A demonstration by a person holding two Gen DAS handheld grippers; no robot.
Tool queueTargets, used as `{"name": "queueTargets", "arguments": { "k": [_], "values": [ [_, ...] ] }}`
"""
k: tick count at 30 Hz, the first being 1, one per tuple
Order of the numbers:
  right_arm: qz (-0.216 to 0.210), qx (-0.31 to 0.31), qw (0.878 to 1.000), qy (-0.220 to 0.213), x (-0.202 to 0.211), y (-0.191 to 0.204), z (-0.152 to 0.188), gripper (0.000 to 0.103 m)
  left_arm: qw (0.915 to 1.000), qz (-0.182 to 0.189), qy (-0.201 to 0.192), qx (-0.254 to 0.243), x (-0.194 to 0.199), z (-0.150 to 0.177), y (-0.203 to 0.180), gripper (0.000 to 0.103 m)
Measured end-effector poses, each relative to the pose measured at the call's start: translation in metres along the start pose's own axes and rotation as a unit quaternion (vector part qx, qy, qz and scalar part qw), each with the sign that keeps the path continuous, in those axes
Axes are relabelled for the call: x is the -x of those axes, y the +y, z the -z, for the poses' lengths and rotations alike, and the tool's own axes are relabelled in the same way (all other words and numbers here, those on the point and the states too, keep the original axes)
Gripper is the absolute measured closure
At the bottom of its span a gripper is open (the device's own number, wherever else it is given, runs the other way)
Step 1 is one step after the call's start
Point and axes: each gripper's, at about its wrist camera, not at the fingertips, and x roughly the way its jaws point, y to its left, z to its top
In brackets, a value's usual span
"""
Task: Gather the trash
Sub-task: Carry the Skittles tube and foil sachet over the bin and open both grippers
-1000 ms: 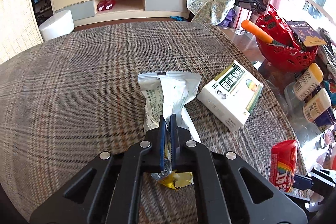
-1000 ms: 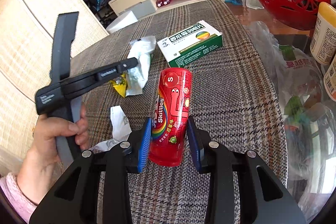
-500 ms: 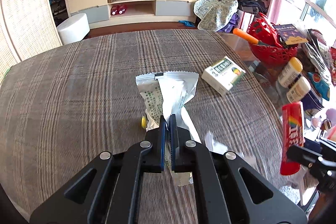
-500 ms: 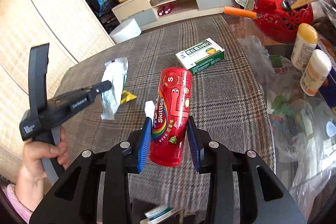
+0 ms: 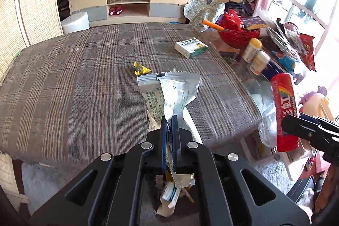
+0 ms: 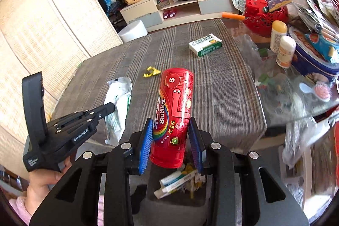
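My left gripper (image 5: 168, 120) is shut on a silver-and-white empty wrapper (image 5: 171, 90), held in the air off the near edge of the plaid table (image 5: 74, 77). In the right wrist view that wrapper (image 6: 118, 107) hangs from the left gripper (image 6: 111, 107). My right gripper (image 6: 172, 137) is shut on a red Skittles tube (image 6: 173, 111), which also shows at the right of the left wrist view (image 5: 285, 107). Below both grippers stands a dark bin (image 6: 180, 196) with packaging scraps (image 6: 175, 181) inside; the left wrist view shows the same scraps (image 5: 171, 194). A small yellow wrapper (image 5: 141, 69) lies on the table.
A green-and-white medicine box (image 5: 190, 47) lies at the table's far right. Beyond the cloth, a glass surface holds a red basket (image 5: 237, 32), two white bottles (image 5: 254, 54), a blue tin (image 6: 313, 56) and bags. A folding screen (image 6: 42, 35) stands left.
Both grippers pulled back and up from the table to above the bin, carrying the wrapper and the Skittles tube. The yellow wrapper stayed behind on the cloth.
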Motion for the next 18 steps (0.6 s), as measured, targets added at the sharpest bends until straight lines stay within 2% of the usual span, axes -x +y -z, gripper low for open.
{"name": "queueTargets", "arguments": {
  "k": [5, 9, 18],
  "values": [
    [-0.007, -0.007, 1.000, 0.004, 0.014, -0.001, 0.036, 0.068, 0.9997, 0.022, 0.006, 0.003, 0.020, 0.036, -0.010, 0.100],
    [-0.010, -0.007, 1.000, 0.013, 0.013, 0.000, 0.061, 0.068, 0.9998, 0.021, 0.006, -0.002, 0.032, 0.066, -0.017, 0.100],
    [0.007, -0.008, 0.998, 0.055, -0.032, -0.007, 0.115, 0.068, 0.9984, 0.028, 0.047, 0.018, 0.013, 0.125, -0.009, 0.100]
  ]
}}
